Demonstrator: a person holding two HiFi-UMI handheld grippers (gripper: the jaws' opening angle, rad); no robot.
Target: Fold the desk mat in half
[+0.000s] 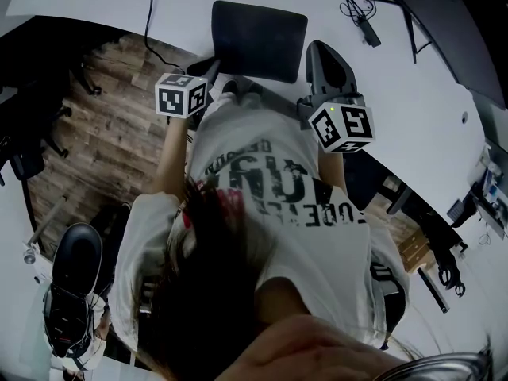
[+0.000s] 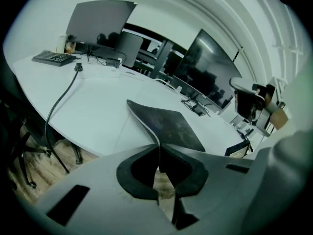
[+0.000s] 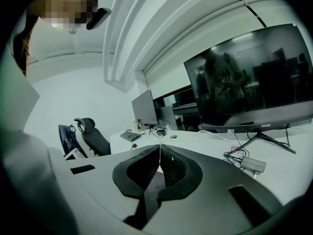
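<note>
Presently: left gripper [image 2: 158, 148], fingers [image 2: 142, 170] closed hard on the near edge of the desk mat [image 2: 173, 126], with the thin black edge pinched between the tips. From the grip the mat's edge curves up and away. Its near part is lifted clear of the surface [image 2: 98, 106] and its far part lies flat on it.

Right gripper [image 3: 160, 151]: fingers [image 3: 176, 172] together tip to tip, nothing showing past them. A dark patch shows through the gap behind the tips; cannot tell what it is.

Head view: the mat sits at the surface's near edge, straight ahead of the person. The left marker cube [image 1: 181, 95] is by the mat's near-left corner, off the surface and over the wooden floor [image 1: 119, 141]. The right marker cube [image 1: 341, 127] is off the near-right corner, and the right gripper's dark body is just beside the mat's right edge.

Further out, left gripper view: a black cable [image 2: 57, 102] crosses the surface and drops over its left edge. A keyboard [image 2: 54, 58] and a monitor [image 2: 100, 23] stand toward the far-left corner, well apart from the mat.

Right gripper view: a large dark monitor [image 3: 249, 82] stands on the surface, with a power brick [image 3: 254, 164] and a tangle of cable in front of its stand. An office chair [image 3: 95, 138] stands beyond the surface's far edge.
</note>
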